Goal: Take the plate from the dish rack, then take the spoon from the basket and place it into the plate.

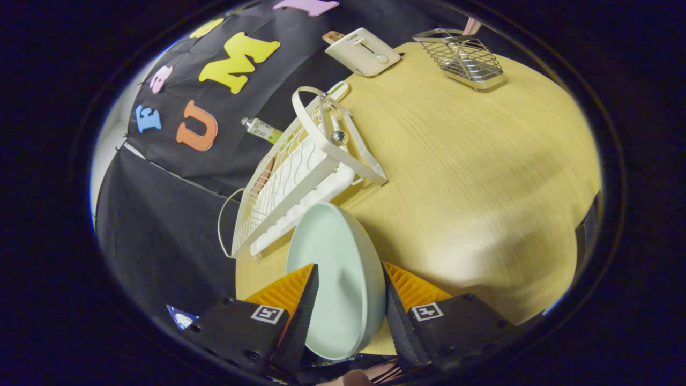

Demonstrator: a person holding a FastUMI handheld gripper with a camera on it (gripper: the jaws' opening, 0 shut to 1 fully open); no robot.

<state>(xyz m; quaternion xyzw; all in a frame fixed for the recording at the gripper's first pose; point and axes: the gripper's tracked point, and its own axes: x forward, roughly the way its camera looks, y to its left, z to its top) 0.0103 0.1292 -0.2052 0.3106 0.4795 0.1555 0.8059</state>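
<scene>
A pale mint plate (335, 268) stands on edge between my fingers, lifted above the wooden table (455, 177). My gripper (348, 289) is shut on the plate, one finger on its hollow face and the other on its back. Just beyond the plate lies the white dish rack (300, 177), its slots bare. Far across the table stands a wire basket (466, 56) with a pink spoon handle (471, 26) poking out of its top.
A cream toaster (364, 51) sits at the table's far edge, left of the basket. A tube (262, 130) lies behind the rack against the black cloth wall. Open wood stretches between the rack and the basket.
</scene>
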